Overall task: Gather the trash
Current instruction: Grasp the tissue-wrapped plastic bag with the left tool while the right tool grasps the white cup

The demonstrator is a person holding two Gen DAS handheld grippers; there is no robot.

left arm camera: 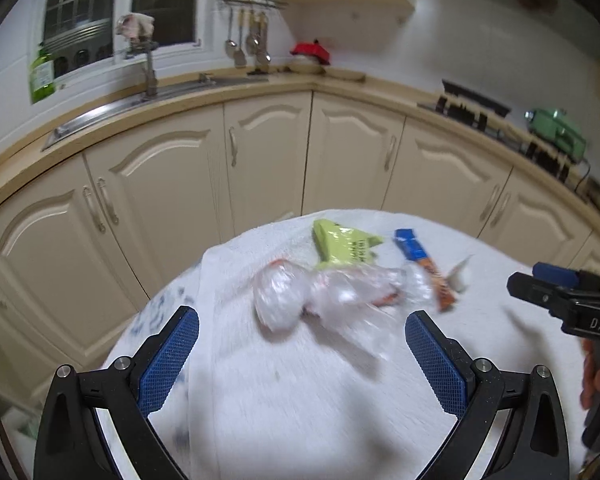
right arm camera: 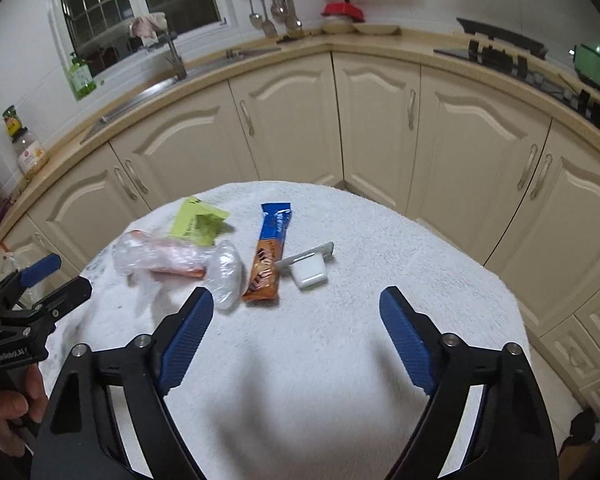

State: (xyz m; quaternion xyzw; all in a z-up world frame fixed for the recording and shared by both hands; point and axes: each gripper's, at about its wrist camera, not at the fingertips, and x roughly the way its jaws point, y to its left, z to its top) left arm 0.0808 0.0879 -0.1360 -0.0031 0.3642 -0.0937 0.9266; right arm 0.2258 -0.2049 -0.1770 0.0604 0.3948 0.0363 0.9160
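Observation:
Trash lies on a round table under a white towel (right arm camera: 340, 352). A crumpled clear plastic wrapper (left arm camera: 320, 296) (right arm camera: 180, 264) lies left of centre. A lime green packet (left arm camera: 344, 244) (right arm camera: 198, 222) lies behind it. A blue and orange snack bar wrapper (left arm camera: 420, 260) (right arm camera: 270, 256) lies in the middle. A small white cup with a peeled lid (left arm camera: 460, 276) (right arm camera: 309, 268) sits right of it. My left gripper (left arm camera: 302, 356) is open just short of the plastic wrapper. My right gripper (right arm camera: 296, 336) is open and empty, just short of the snack wrapper and cup.
Cream kitchen cabinets (right arm camera: 292, 120) curve behind the table, with a sink and tap (right arm camera: 176, 60), a green soap bottle (right arm camera: 80, 76), hanging utensils (right arm camera: 272, 4) and a stove with a green pot (right arm camera: 596, 68). The left gripper also shows at the right wrist view's left edge (right arm camera: 56, 284).

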